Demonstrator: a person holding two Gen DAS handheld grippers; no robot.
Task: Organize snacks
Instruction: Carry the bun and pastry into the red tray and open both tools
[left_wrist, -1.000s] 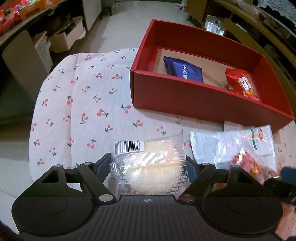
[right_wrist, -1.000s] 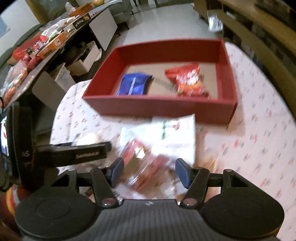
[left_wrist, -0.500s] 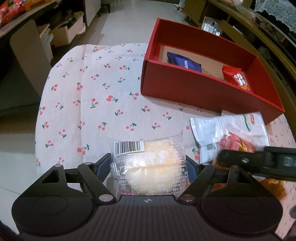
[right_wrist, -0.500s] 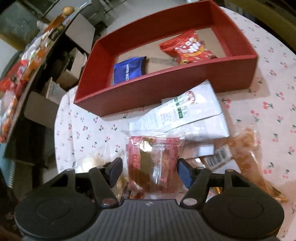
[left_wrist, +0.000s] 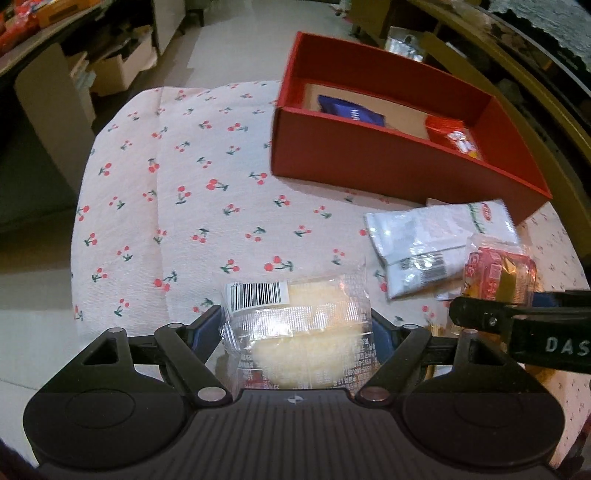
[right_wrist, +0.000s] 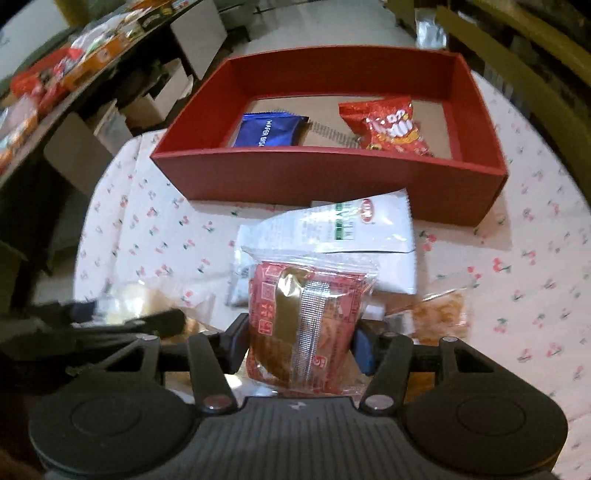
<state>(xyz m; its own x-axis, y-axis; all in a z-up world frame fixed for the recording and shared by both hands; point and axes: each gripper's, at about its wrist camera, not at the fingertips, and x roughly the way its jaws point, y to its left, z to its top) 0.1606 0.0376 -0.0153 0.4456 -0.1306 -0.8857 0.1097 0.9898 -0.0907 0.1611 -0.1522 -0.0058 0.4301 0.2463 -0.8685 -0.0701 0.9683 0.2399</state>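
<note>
Gripping a clear-wrapped pale bun (left_wrist: 299, 332) at bottom centre of the left wrist view, the left gripper (left_wrist: 295, 328) has its jaws pressed on both wrapper sides; the bun sits between them. Red box (left_wrist: 388, 166) upper right of frame holds a blue wafer packet (left_wrist: 351, 112) and a red snack bag (left_wrist: 456, 134). White pouch (left_wrist: 424, 236) lies on the cherry-print tablecloth (left_wrist: 184, 192) just in front of the box. At the right edge, one black finger of the other tool crosses in, with a red-and-gold packet showing above it.

Right wrist view: the right gripper (right_wrist: 299, 339) has just been closing, and its blue pads now pinch a clear packet of red-wrapped pieces (right_wrist: 306, 317) at lower centre. White pouch (right_wrist: 347, 229) lies beyond it, near the box's front wall (right_wrist: 325, 177). Blue wafer packet (right_wrist: 271, 129) sits inside at left, red snack bag (right_wrist: 388, 127) at right. A clear bag of orange-brown snack (right_wrist: 439, 314) lies on the cloth right of the jaws. Left tool shows blurred at the left edge.

Handling, my read: both packets look light, with slippery film. The bun is likely soft and crushable, so squeeze it gently across its middle, not by the loose seal ends. The red packet seems firmer; a mid-body pinch looks right. Both probably go in the box's open floor between the two packs.
</note>
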